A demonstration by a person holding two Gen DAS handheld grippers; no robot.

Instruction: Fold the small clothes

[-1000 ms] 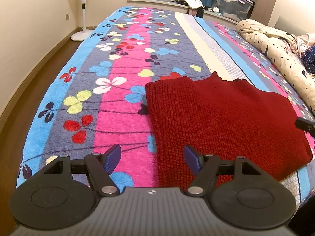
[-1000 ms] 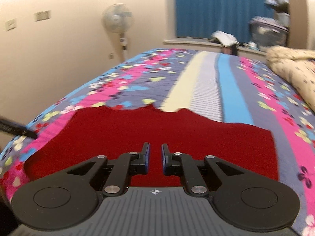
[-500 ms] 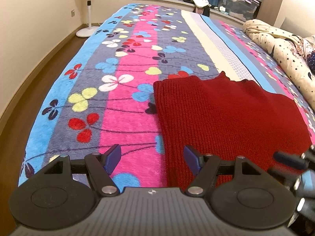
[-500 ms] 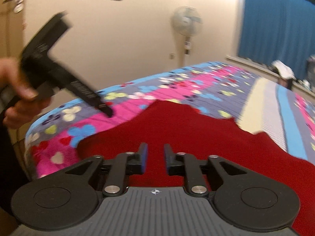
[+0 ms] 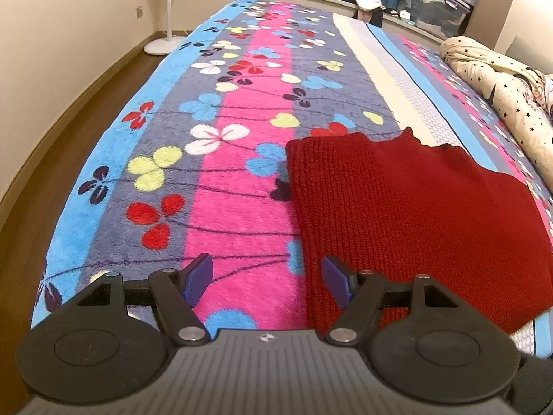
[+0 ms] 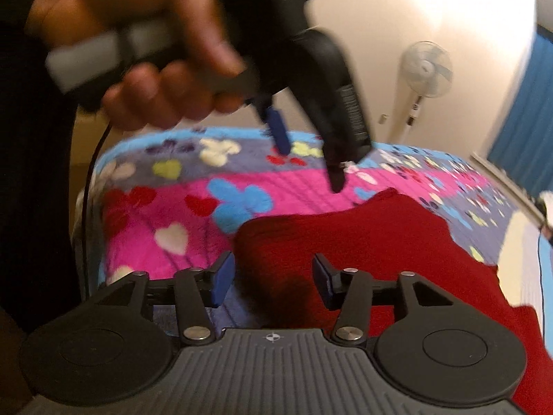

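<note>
Left gripper (image 5: 268,282) jaws spread wide, empty, hovering over the red knit sweater's (image 5: 408,214) near-left edge; sweater lies folded flat on floral blanket (image 5: 221,173), mostly ahead-right of jaws. Right gripper (image 6: 273,278) jaws also released, sweater corner between and ahead of them.

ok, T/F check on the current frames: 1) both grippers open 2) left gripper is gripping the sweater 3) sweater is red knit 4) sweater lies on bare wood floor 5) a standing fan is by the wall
1) Both grippers open: true. The left gripper and right gripper both show wide gaps, nothing between the fingers.
2) Left gripper grips the sweater: false. It holds nothing; the red sweater lies flat ahead of it.
3) Red knit: true.
4) On bare floor: false. It lies on the flowered blanket on the bed.
5) Standing fan by the wall: true.
</note>
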